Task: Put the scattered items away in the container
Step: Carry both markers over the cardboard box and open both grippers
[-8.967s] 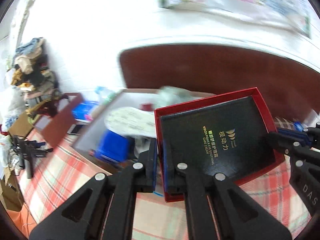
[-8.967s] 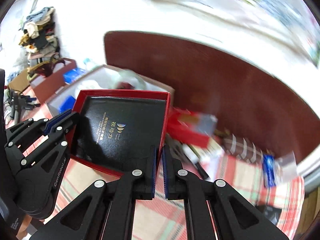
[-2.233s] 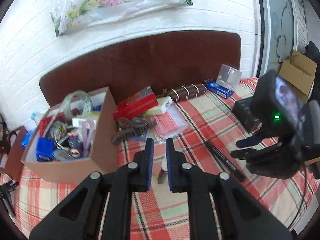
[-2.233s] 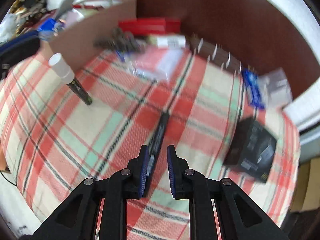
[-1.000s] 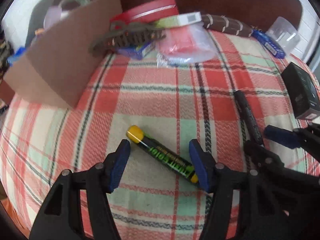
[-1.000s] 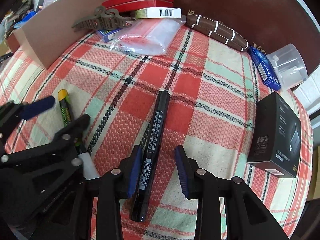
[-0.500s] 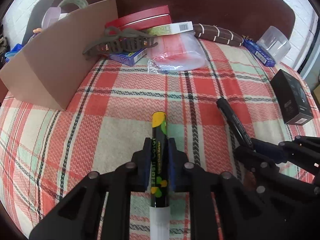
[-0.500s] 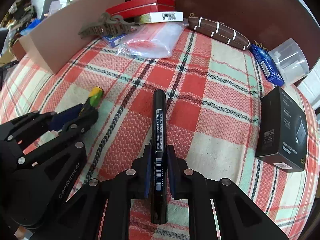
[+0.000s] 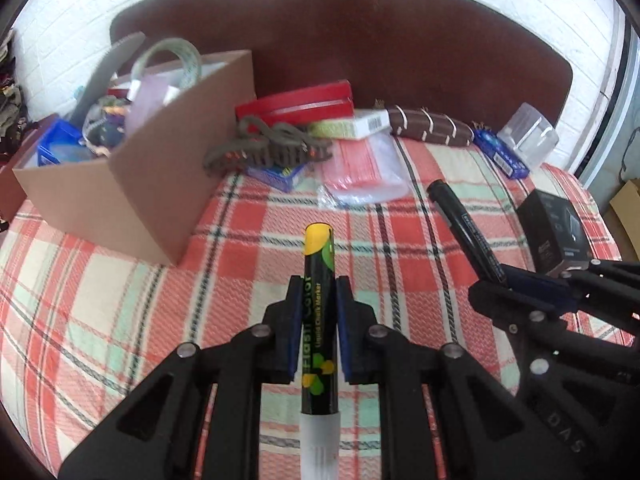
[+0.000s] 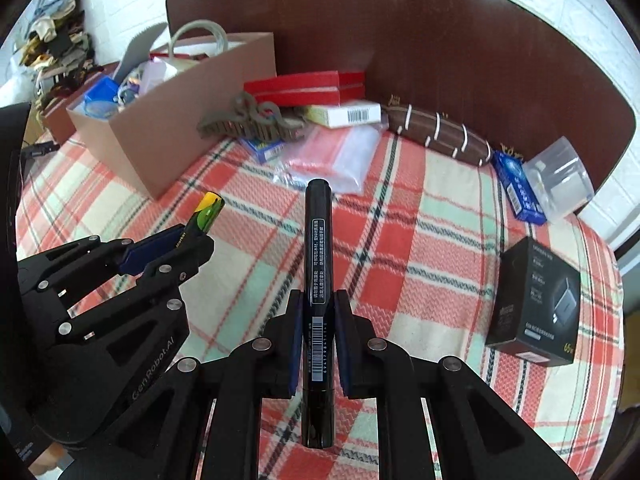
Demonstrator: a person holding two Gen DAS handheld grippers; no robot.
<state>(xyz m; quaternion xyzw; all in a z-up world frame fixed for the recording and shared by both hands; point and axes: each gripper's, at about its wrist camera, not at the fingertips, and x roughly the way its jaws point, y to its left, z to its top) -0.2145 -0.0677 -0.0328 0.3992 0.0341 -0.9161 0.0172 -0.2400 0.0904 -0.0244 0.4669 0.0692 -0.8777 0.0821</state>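
Red, mint and cream plaid with dark lines on the bedcover [image 9: 120,320]. Black chalk marker [image 9: 319,320] with yellow-green blots, yellow end, white cap. All-black marker [image 10: 317,280], white label. Plain brown cardboard box [image 9: 160,168]. Red flat box [image 10: 304,84]. Brown white-striped pouch [image 10: 436,132]. Blue pads on black hand-held grippers.

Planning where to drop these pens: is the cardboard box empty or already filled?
Already well filled. The cardboard box shows a tape roll, a blue item and other clutter heaped to its rim.
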